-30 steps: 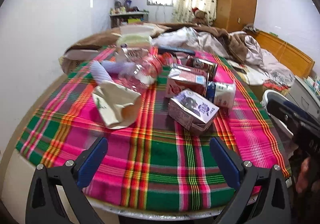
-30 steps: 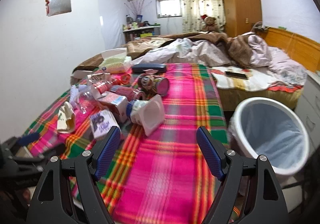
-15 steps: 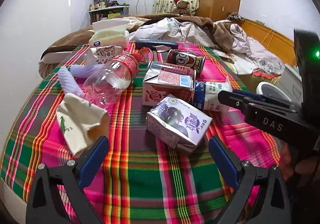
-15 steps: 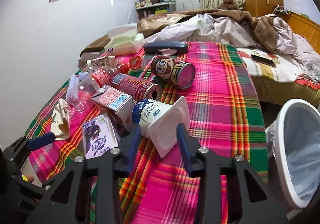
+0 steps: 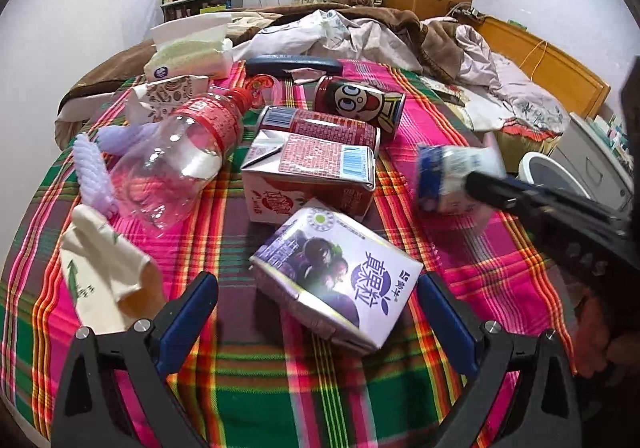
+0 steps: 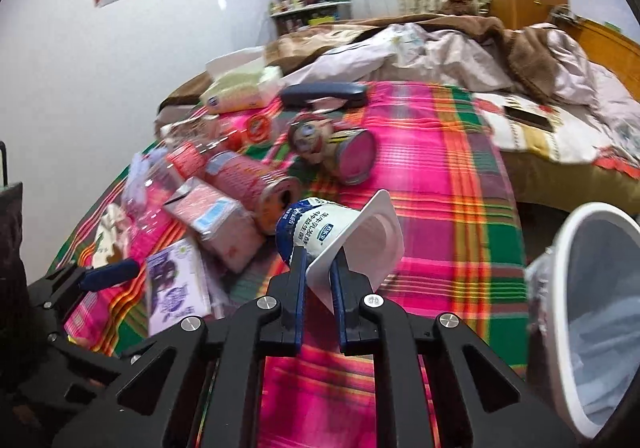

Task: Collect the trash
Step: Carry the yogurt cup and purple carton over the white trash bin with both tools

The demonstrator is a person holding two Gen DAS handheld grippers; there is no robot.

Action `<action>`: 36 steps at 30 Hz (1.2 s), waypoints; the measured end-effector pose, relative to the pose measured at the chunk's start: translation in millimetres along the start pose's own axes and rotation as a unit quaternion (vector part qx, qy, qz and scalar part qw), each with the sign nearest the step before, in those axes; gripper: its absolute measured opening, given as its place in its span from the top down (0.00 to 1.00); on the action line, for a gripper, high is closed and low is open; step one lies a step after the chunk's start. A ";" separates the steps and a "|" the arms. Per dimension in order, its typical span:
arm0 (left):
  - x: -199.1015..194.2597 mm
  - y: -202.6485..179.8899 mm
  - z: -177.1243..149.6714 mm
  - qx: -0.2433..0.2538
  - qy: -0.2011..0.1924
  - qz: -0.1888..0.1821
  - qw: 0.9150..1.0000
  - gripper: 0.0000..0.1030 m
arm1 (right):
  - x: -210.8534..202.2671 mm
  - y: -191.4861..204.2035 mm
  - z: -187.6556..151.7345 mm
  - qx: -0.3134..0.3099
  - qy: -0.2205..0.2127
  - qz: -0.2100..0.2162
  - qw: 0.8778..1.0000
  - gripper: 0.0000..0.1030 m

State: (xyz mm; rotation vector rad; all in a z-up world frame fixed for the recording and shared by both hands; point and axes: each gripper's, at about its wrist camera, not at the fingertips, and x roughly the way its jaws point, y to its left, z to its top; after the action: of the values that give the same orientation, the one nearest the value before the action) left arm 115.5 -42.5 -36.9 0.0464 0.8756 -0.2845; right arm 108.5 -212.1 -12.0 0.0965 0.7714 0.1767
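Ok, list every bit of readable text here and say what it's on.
"真果粒": purple carton.
Yogurt cup held in the right hand-held gripper: Chinese print, too blurred.
Pink carton: barcode and print, too small.
Red can, bottle: label print unreadable.

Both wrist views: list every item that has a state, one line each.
yogurt cup: on its side, rim pinched by the right gripper.
left gripper: open, around the purple carton.
purple carton: lying flat.
red carton: lying flat, spout open.
plastic bottle: on its side, capped.
cartoon can: on its side.
trash bin: upright, lined.
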 end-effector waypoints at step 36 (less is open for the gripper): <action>-50.3 -57.2 30.7 0.045 -0.065 -0.027 0.996 0.14 | -78.0 -53.3 -2.2 0.051 -0.095 -0.046 0.993 0.89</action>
State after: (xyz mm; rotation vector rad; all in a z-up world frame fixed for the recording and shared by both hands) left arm 92.9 -90.9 25.5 0.0878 0.7349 -0.3729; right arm 58.7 -279.5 31.7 0.1728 0.5943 0.0400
